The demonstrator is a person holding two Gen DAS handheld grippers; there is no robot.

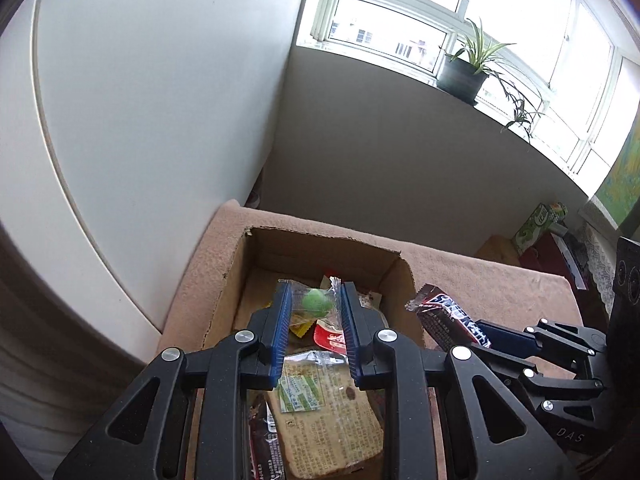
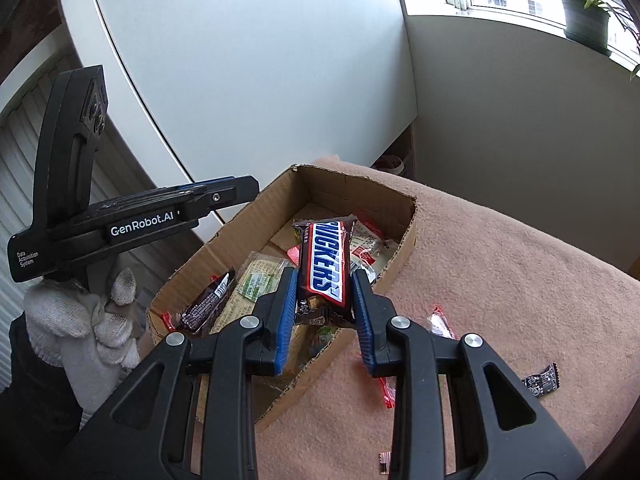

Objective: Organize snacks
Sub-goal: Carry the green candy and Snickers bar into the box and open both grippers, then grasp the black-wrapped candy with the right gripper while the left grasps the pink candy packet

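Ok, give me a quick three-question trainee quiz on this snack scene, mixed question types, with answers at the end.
1. True or false: the left claw grips a clear-wrapped green candy.
2. What does the right claw hold?
A. Snickers bar
B. biscuit packet
C. nothing
3. Fill in: loose wrapped sweets lie on the pink ____ beside the cardboard box.

Key: 1 true; 2 A; 3 blanket.

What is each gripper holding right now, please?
Left gripper: shut on a clear-wrapped green candy, over the cardboard box.
Right gripper: shut on a Snickers bar.
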